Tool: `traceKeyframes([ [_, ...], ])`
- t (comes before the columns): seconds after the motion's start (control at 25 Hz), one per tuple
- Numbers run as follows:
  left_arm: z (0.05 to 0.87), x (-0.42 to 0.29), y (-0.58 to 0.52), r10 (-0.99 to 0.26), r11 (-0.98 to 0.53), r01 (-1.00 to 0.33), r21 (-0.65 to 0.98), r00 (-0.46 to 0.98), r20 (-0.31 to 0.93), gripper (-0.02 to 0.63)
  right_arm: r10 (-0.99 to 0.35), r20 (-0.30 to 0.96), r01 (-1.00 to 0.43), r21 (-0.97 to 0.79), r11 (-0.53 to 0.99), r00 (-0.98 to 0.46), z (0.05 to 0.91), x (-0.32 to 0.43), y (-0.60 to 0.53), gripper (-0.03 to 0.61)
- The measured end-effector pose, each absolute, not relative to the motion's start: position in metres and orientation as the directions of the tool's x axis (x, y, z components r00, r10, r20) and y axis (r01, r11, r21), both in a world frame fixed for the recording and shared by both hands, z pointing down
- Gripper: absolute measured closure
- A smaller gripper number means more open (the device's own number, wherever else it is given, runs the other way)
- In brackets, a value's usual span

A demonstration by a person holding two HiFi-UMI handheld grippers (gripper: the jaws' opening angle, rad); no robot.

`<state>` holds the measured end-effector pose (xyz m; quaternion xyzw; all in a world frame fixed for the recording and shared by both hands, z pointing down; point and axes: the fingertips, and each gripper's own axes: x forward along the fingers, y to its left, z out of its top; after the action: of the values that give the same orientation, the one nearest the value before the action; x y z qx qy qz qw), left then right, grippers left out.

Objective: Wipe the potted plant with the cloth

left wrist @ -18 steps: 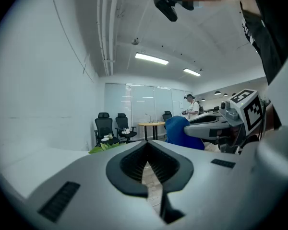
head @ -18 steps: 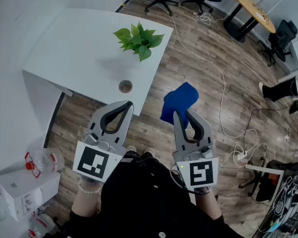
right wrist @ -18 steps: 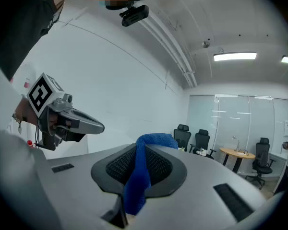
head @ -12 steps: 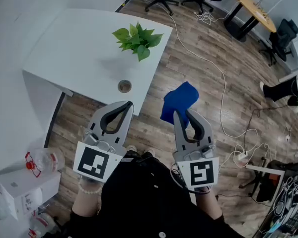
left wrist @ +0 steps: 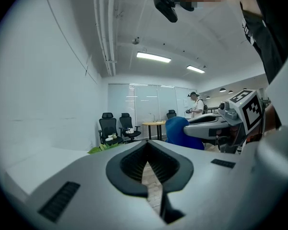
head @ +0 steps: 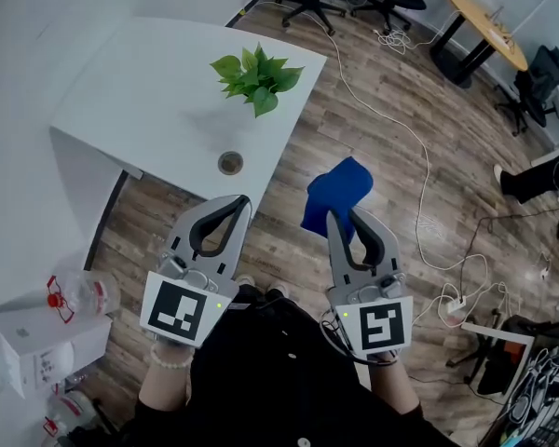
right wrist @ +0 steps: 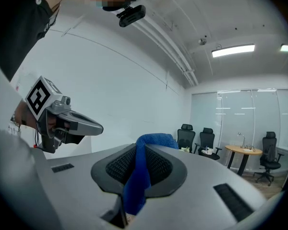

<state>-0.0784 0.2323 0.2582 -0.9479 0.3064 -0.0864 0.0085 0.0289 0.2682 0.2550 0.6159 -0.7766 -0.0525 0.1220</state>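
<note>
Well ahead of both pairs of fingers, on the white tabletop [head: 140, 91]: potted plant [head: 258, 80]. Clamped between the closed fingers of the right gripper [head: 343, 215], bunched beyond their tips: blue cloth [head: 335, 192]. Fingers of the left gripper [head: 238, 201] pressed together, nothing between them.

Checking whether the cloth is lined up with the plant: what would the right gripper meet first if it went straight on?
Nothing near, it seems: the right gripper, shut on the blue cloth, points past the table's right edge over wood floor. The potted plant lies left of that line.
</note>
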Motion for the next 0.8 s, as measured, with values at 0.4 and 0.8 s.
traceKeyframes([
  [0.4, 0.260, -0.065, 0.255, -0.645, -0.763, -0.642, -0.081, 0.747, 0.160, 0.600, -0.958, 0.128, -0.932, 0.229, 0.279, -0.256, 0.259, 0.053, 0.292, 0.500],
  [0.8, 0.265, -0.060, 0.241, -0.661, -0.749, -0.656, -0.090, 0.731, 0.168, 0.600, -0.959, 0.128, -0.938, 0.209, 0.277, -0.254, 0.268, 0.063, 0.282, 0.500],
])
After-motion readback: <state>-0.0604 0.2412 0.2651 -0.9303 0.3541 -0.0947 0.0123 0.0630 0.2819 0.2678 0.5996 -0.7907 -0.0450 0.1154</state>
